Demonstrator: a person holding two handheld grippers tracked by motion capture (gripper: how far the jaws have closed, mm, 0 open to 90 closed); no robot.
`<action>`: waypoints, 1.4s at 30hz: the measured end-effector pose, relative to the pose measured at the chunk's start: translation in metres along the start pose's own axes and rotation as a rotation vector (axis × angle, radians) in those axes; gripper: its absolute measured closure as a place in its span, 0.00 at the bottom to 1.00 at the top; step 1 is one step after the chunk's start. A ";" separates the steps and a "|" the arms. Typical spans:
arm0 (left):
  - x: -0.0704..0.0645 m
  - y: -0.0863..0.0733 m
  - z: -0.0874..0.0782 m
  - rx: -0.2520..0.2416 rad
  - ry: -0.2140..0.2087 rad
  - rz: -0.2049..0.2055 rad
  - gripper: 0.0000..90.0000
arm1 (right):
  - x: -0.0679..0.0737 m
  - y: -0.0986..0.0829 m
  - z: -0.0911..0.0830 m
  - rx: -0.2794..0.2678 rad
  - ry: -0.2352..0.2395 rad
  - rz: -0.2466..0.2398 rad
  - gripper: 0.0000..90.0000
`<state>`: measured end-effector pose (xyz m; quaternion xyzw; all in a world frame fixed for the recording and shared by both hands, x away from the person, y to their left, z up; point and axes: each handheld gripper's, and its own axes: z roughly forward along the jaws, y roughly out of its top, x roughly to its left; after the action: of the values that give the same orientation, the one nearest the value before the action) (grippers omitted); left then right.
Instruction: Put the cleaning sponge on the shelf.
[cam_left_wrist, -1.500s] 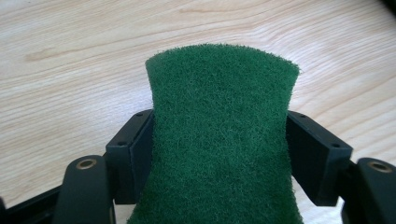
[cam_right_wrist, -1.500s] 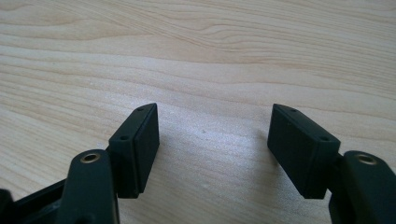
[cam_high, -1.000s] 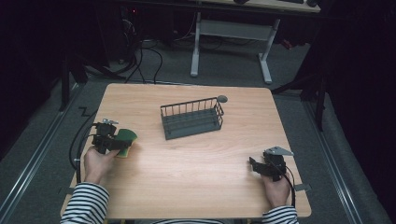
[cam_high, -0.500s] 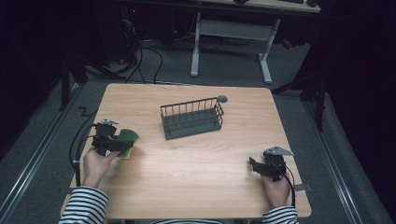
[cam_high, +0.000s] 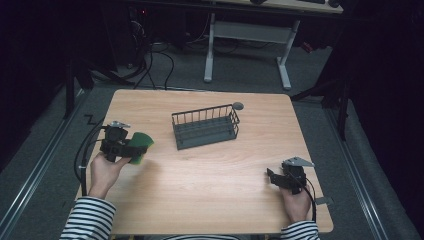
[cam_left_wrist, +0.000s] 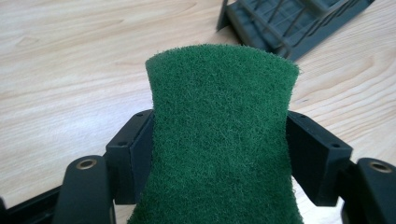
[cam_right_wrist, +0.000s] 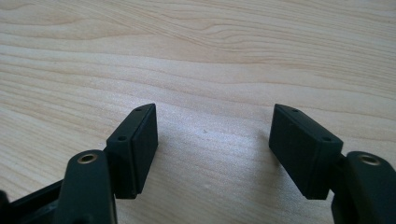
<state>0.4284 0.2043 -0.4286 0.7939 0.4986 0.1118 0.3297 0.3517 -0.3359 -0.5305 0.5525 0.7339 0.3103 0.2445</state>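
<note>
While left tool clamps the green scouring pad, dark wire basket sits forward-right; right tool gapes empty.

text: none legible | labels – none | numbers – none

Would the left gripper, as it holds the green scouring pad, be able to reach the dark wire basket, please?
Probably yes. The left gripper, shut on the green scouring pad, faces the dark wire basket with bare wooden table between them; the basket's top is open.
</note>
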 end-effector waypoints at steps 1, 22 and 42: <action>-0.002 0.003 -0.001 0.000 0.001 0.006 0.34 | 0.000 0.000 0.000 0.001 0.000 0.002 0.36; -0.034 0.067 -0.007 -0.022 -0.007 0.098 0.34 | 0.000 0.000 0.000 0.000 0.002 0.004 0.36; -0.063 0.110 0.014 -0.032 -0.046 0.132 0.34 | 0.000 0.000 0.000 0.001 0.002 0.005 0.36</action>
<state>0.4846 0.1125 -0.3599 0.8221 0.4355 0.1231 0.3455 0.3520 -0.3358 -0.5304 0.5540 0.7331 0.3110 0.2427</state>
